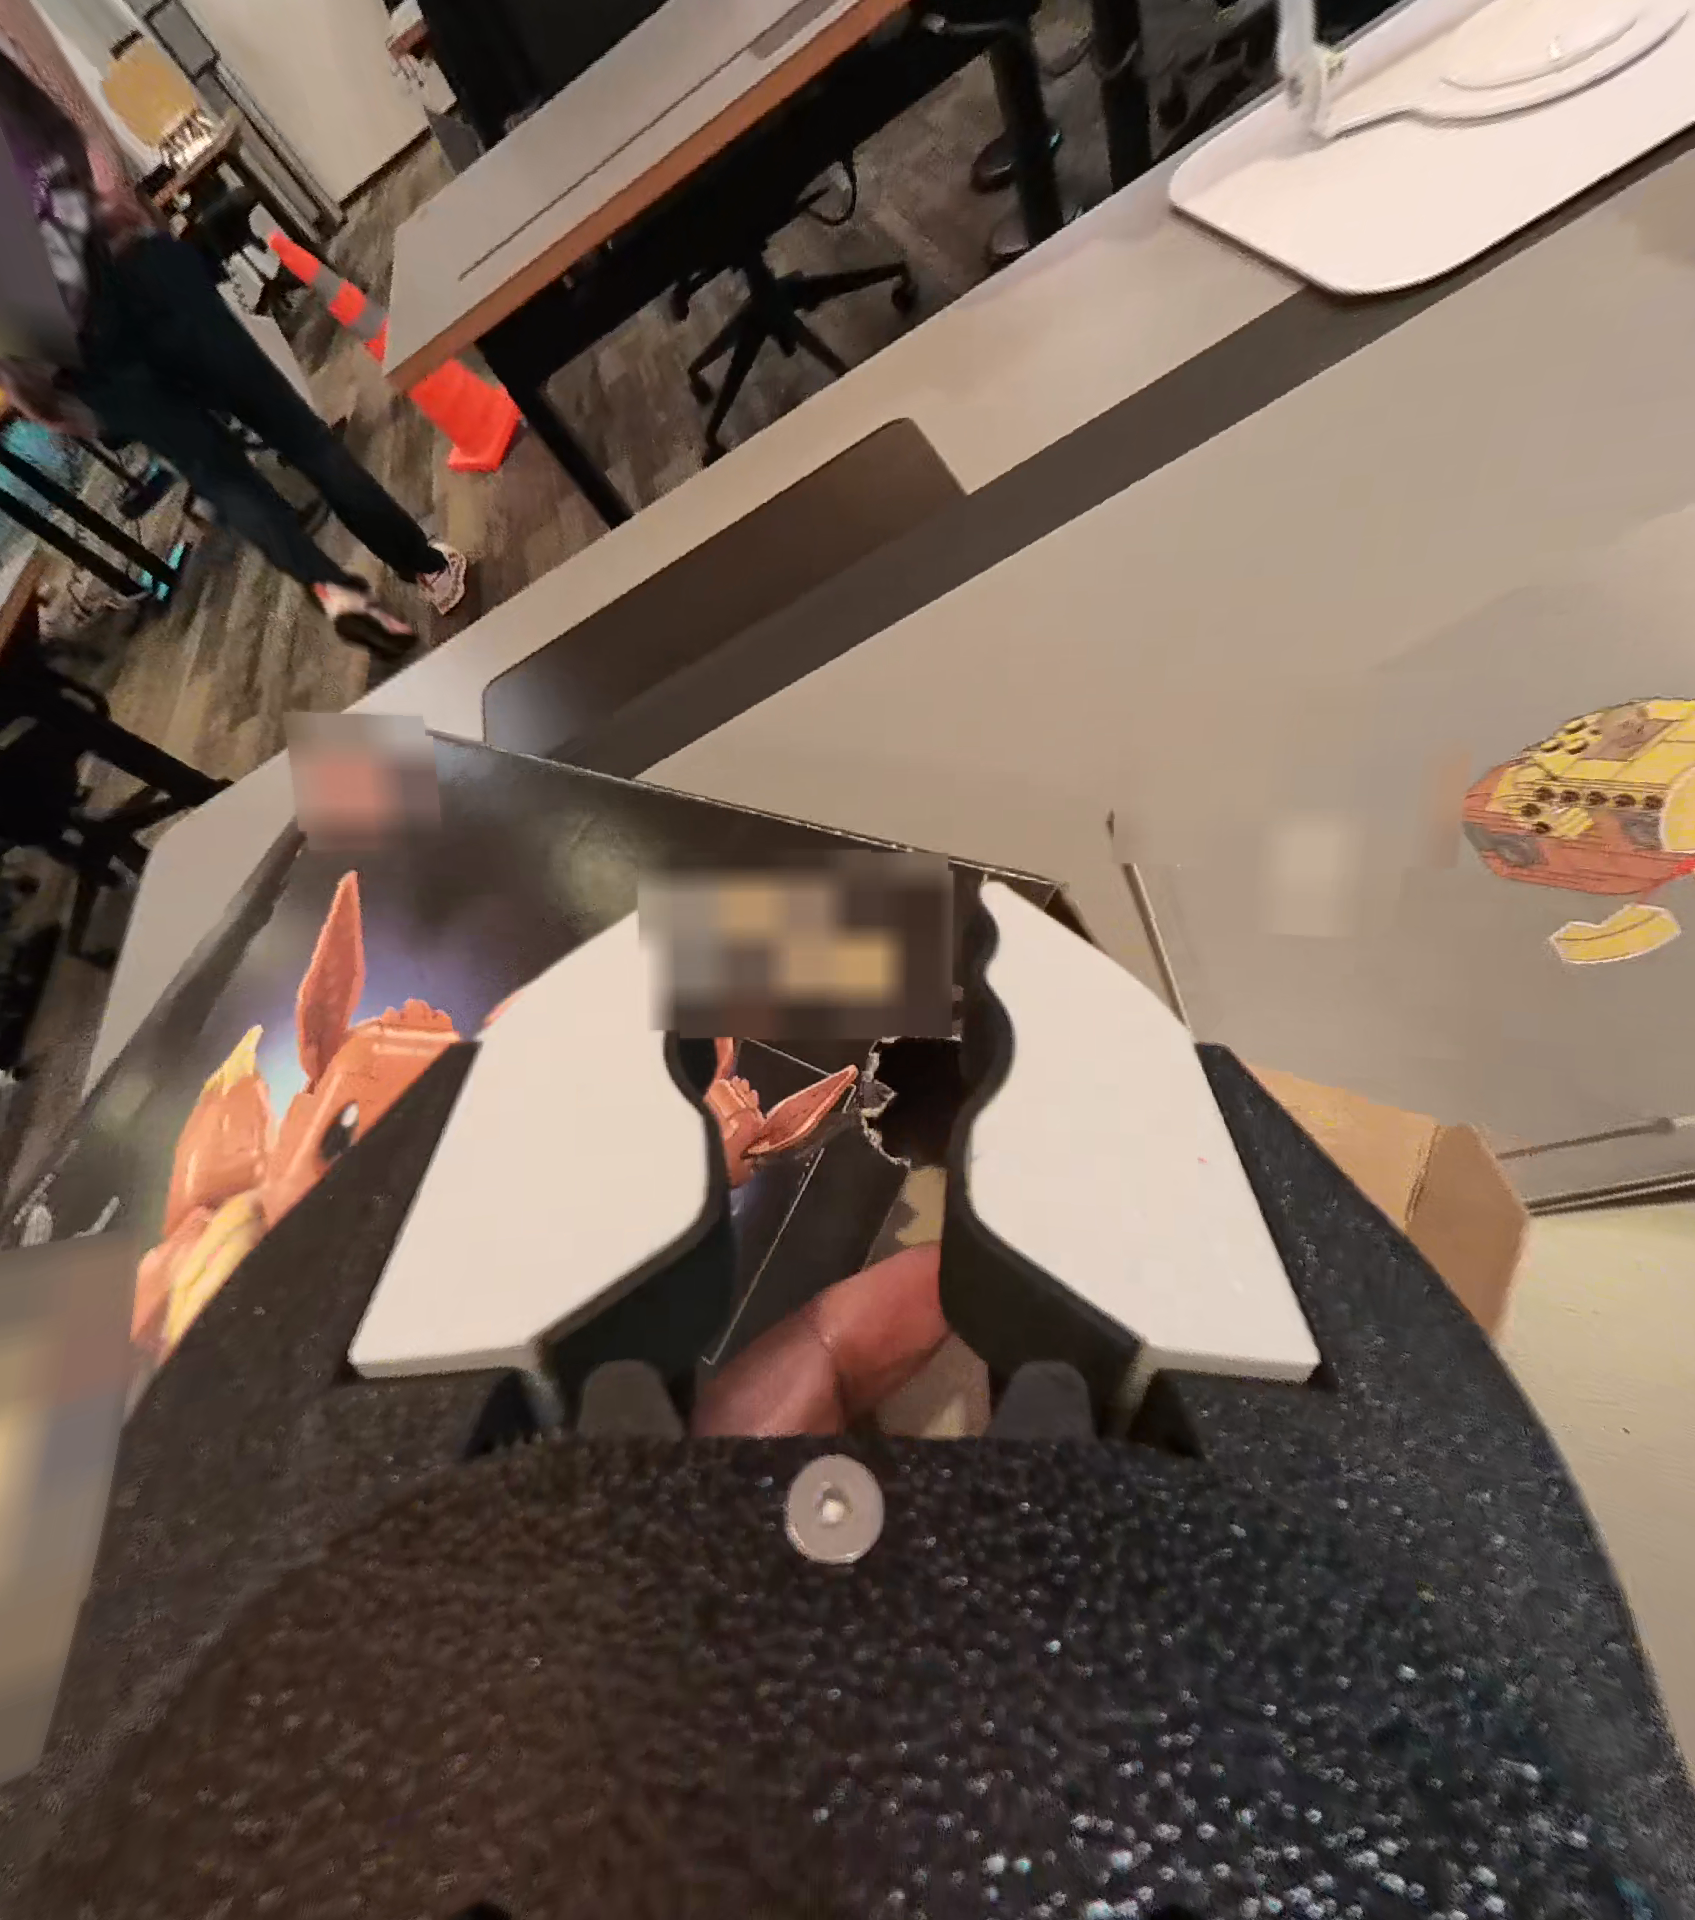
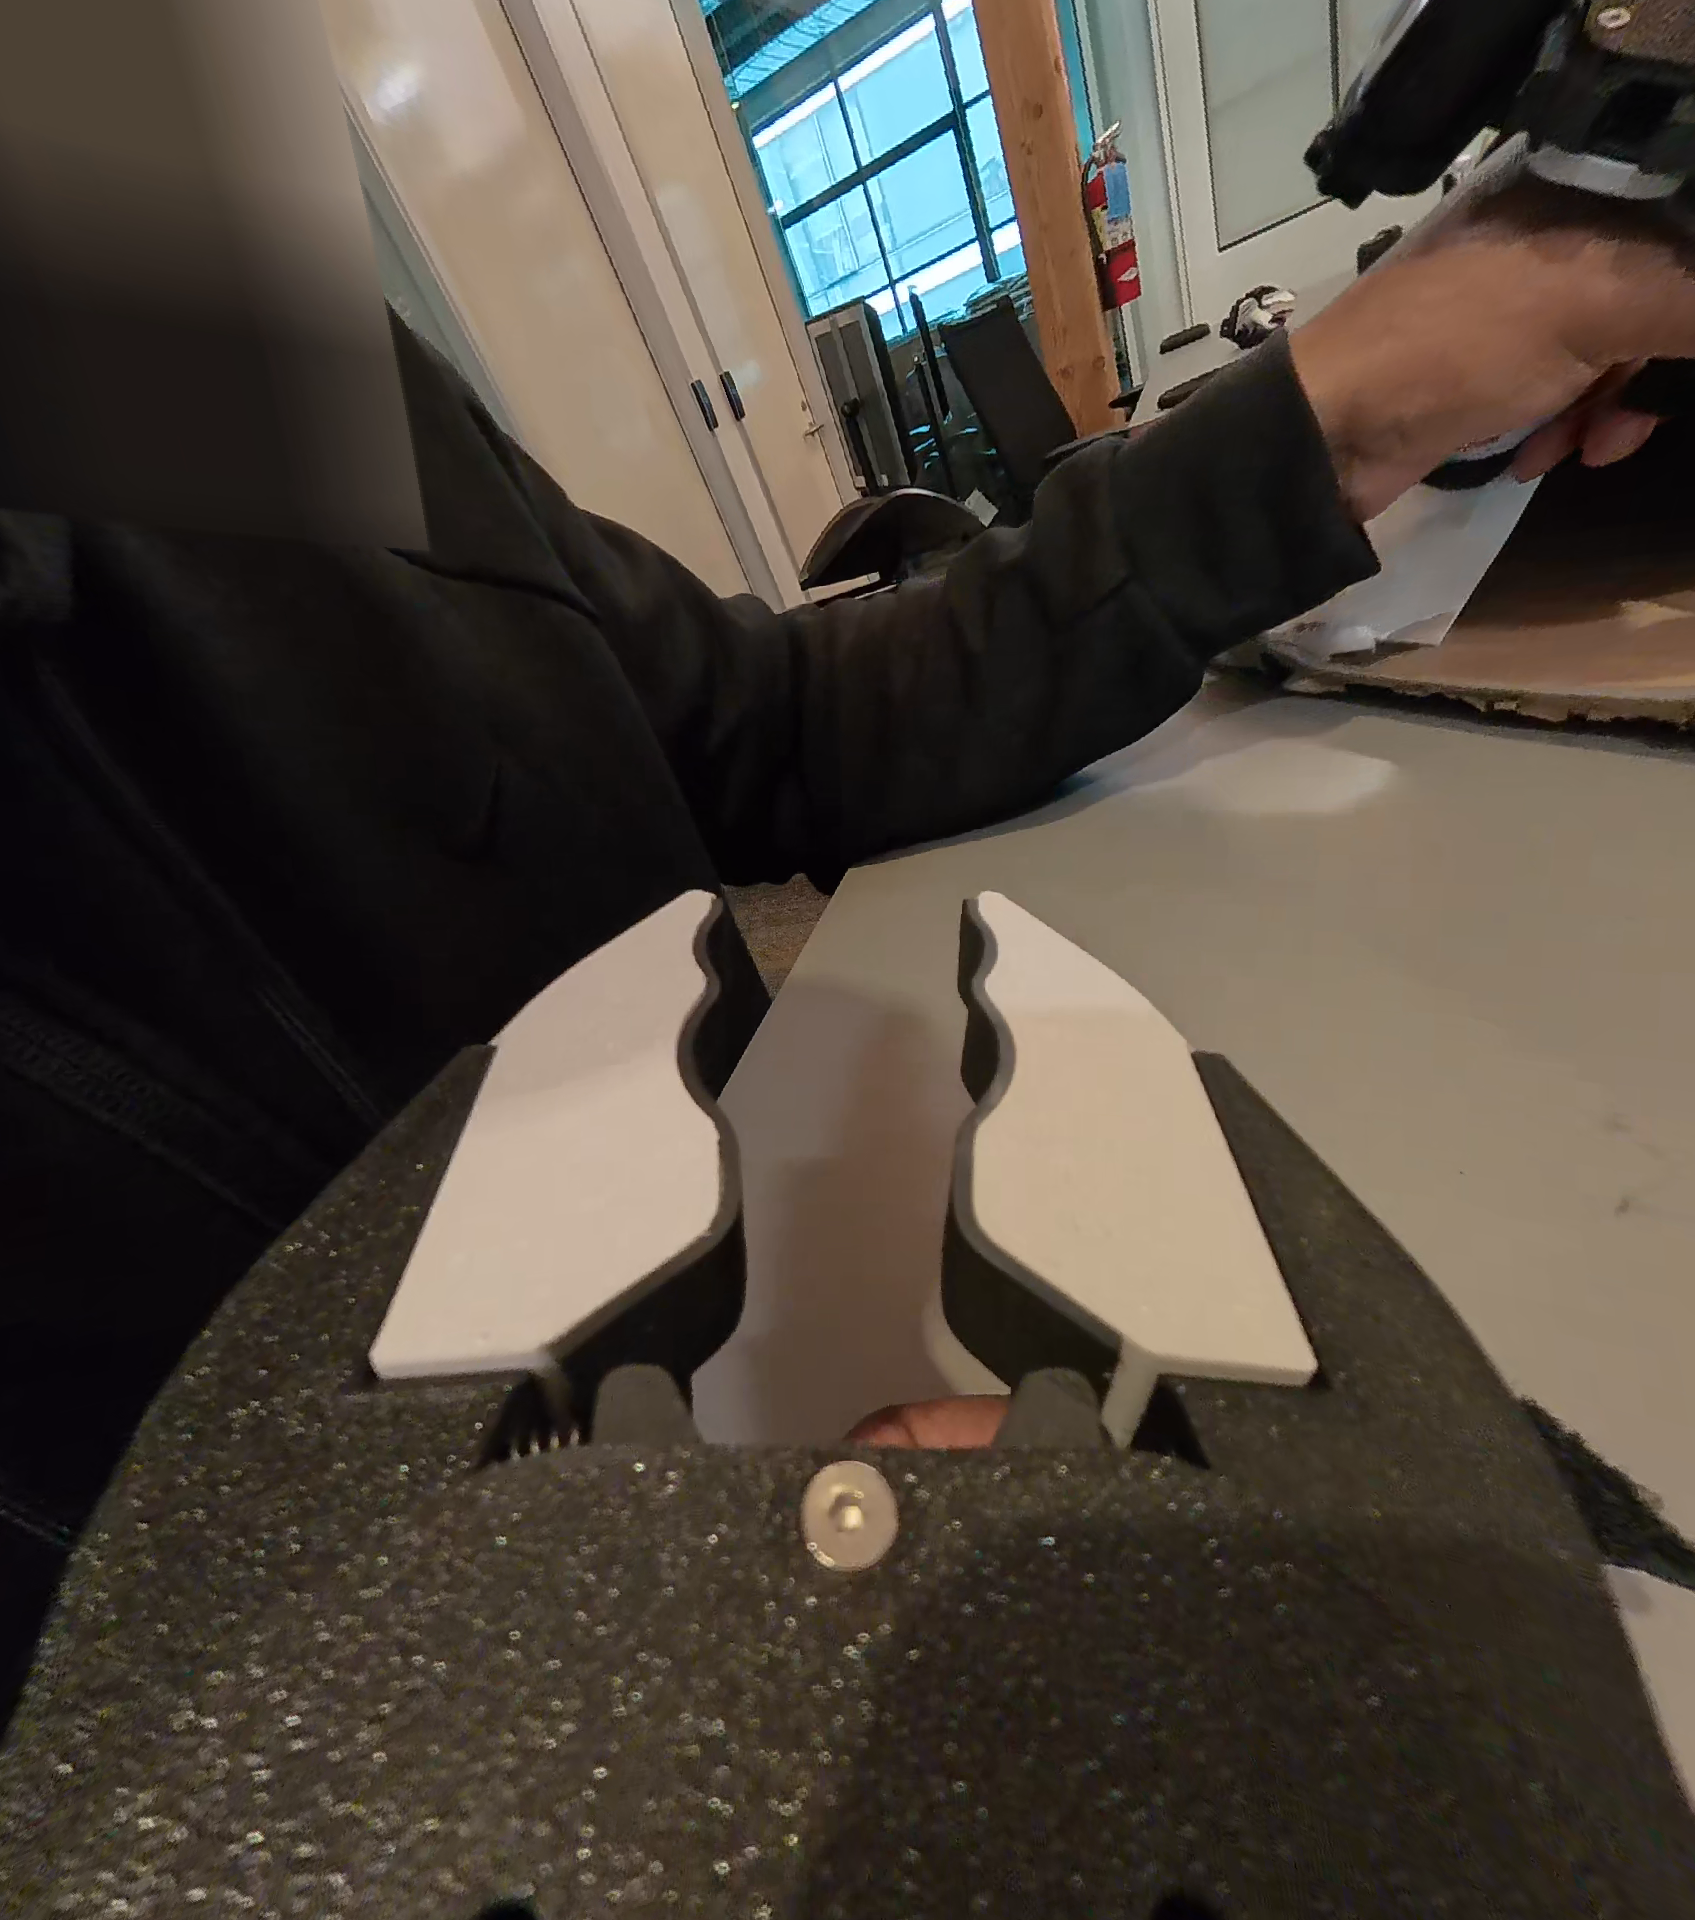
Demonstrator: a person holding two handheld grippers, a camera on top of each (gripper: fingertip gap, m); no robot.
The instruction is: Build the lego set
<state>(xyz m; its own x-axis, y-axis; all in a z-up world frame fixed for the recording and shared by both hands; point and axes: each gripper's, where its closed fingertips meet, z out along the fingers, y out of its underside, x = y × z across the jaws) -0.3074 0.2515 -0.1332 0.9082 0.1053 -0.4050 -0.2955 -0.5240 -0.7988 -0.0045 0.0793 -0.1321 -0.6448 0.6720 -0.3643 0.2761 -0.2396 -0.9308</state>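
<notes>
Cardboard, glossy and dark with an orange creature printed on it, makes up the box [image 1: 386, 1039] that serves as landmark; the left gripper [image 1: 827, 997] hangs over its torn open end, fingers apart, pressing on nothing I can see. Right of the box lies a yellow toy model [image 1: 1632, 800]. Well away from the box, the right gripper [image 2: 843, 925] stands apart and bare over the grey table [image 2: 1342, 1039]
</notes>
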